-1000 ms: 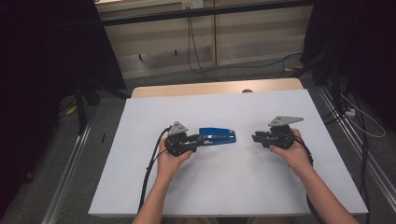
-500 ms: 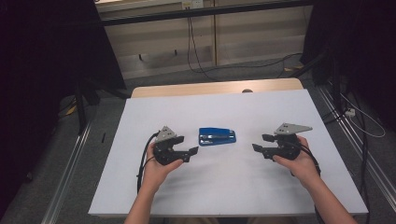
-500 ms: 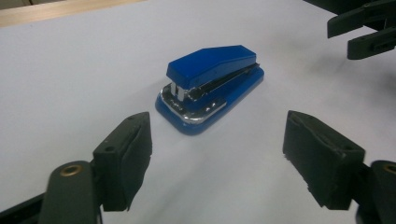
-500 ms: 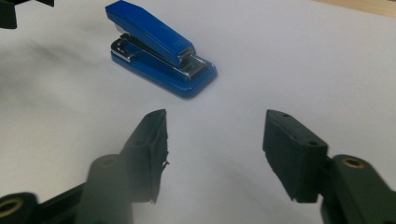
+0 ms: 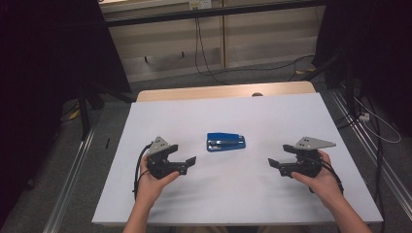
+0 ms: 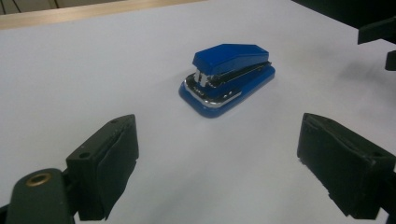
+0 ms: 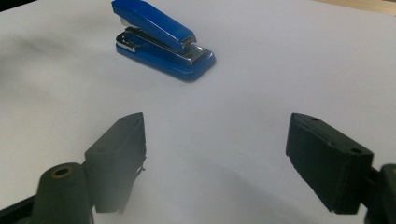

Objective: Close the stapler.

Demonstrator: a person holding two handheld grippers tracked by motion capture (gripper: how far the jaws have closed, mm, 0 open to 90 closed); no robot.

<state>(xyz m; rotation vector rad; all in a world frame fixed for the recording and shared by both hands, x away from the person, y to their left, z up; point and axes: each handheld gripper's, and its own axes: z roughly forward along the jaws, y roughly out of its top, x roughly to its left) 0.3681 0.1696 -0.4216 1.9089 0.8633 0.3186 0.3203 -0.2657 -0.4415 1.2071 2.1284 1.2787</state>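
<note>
One blue stapler [image 5: 226, 142] lies flat on the white table [image 5: 243, 194], between the two grippers and a little farther from the person than either. It touches neither of them.

The left gripper [image 5: 188, 164] sits near the stapler's left end, pointing toward it. Its jaws have just been opening and stand wide apart with bare table between them. The right gripper [image 5: 273, 164] is a little farther off on the other side, also pointing inward. Its jaws too have just been opening, and nothing lies between them.

The high view gives the whole layout — both hands, a trailing black cable [image 5: 138, 167] at the left gripper, the grey three-cornered plates on top, and a strip of wooden edge [image 5: 194, 92] at the table's far side, beyond the white surface.

The left gripper view adds detail: the stapler [image 6: 227, 77] lies ahead of the jaws and slightly right of centre, its metal hinge end turned toward this gripper, the blue top arm closed down over a chromed magazine. Black parts of the other gripper [image 6: 380, 39] show at the upper right edge.

The right gripper view shows the stapler [image 7: 162, 39] ahead and to the left of the jaws, seen along its side, with the chromed end nearer and the front tip farther away.

Counted: one stapler, two grippers, two hands.
</note>
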